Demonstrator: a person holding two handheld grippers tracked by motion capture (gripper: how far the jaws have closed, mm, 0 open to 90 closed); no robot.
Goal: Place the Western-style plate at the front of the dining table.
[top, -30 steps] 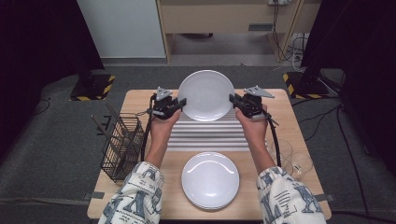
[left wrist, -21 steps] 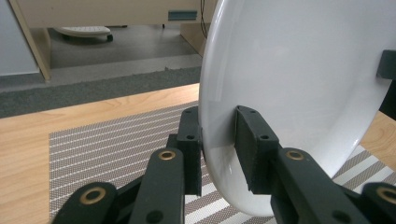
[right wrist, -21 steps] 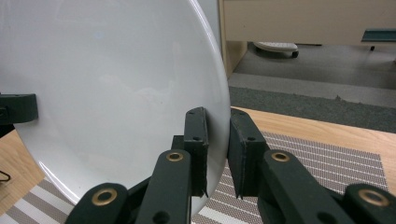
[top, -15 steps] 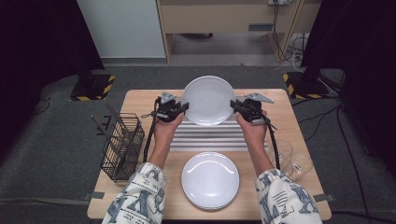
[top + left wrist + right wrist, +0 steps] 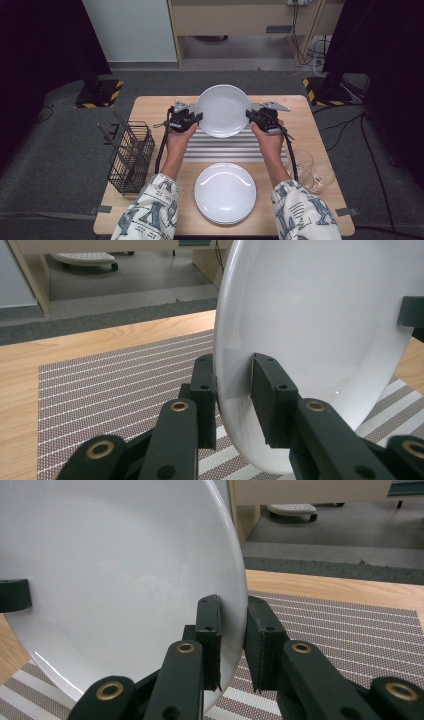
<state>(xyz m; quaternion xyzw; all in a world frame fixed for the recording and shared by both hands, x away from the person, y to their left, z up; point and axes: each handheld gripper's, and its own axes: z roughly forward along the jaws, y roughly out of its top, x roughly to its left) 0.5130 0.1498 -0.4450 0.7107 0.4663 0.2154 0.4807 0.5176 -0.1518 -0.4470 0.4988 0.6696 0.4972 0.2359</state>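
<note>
Lowered since a second ago: white plate (image 5: 223, 110) and both grippers, sunk closer to the striped mat (image 5: 235, 148); grip unchanged.

Held clear of the table (image 5: 150, 107), over the far half of the mat, tilted up on edge with its hollow face toward the person. Pinched at opposite rims by two tools.

Left gripper (image 5: 192, 120): clamped on the plate's left rim. In the left gripper view (image 5: 234, 399), rim sandwiched between the two black jaws, narrow gap, one pad against the plate's back, the other against its inner face (image 5: 320, 325). Opposite jaw tip seen at the far right edge of the plate there.

Right gripper (image 5: 251, 116): clamped on the right rim. In the right gripper view (image 5: 233, 642), rim edge running between the jaws, both pads pressed on, plate face (image 5: 120, 575) spreading to the left. Other gripper's jaw tip seen at the far left edge.

Nearer the person: stack of white plates (image 5: 225, 193) on the table's near edge, just past the mat. Wire basket (image 5: 130, 157) with utensils at the table's left side. Clear glasses (image 5: 312, 170) at the right, near the trailing cable. Patterned sleeves (image 5: 150, 210) entering from the bottom.
</note>
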